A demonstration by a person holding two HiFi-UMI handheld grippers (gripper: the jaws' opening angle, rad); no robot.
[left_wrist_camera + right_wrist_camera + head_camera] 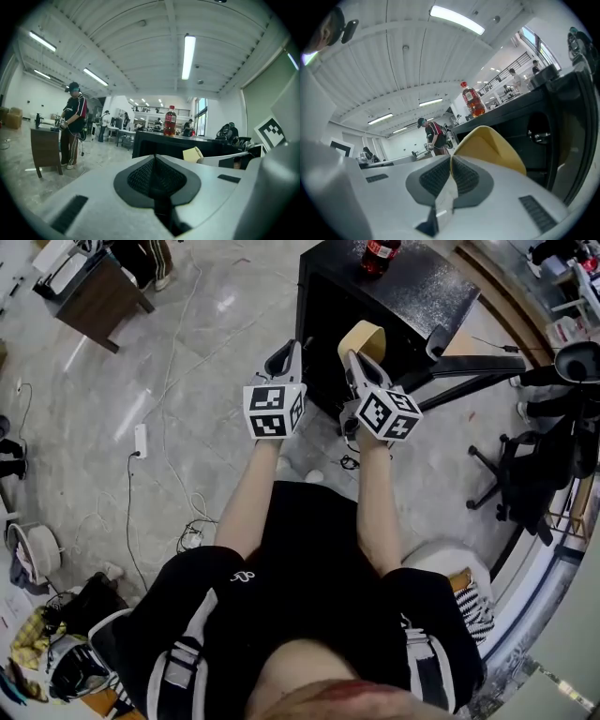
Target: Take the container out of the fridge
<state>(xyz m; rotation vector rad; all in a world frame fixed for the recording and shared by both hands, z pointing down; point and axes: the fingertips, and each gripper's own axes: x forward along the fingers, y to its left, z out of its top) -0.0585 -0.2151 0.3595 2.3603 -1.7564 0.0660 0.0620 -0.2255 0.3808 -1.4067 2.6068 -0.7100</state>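
A yellowish container (pixel 362 337) is held off the floor at the near side of the black fridge (pixel 403 298), outside it. Its thin wall is pinched between the pads of the right gripper (pixel 353 356), whose jaws are nearly closed on it. In the right gripper view the container (pixel 494 146) rises just beyond that gripper (pixel 451 163), with the dark front of the fridge (pixel 520 123) behind it. What lies inside the container cannot be made out. A bottle (pixel 380 254) of reddish-brown drink with a red label stands on top of the fridge, at its far edge; it is also seen in the right gripper view (pixel 472 101). The left gripper (pixel 285 358) is held just left of the right one, apart from the container. In the left gripper view its jaws (pixel 154 161) are pressed together with nothing between them, and the container (pixel 192 153) appears to the right beyond it
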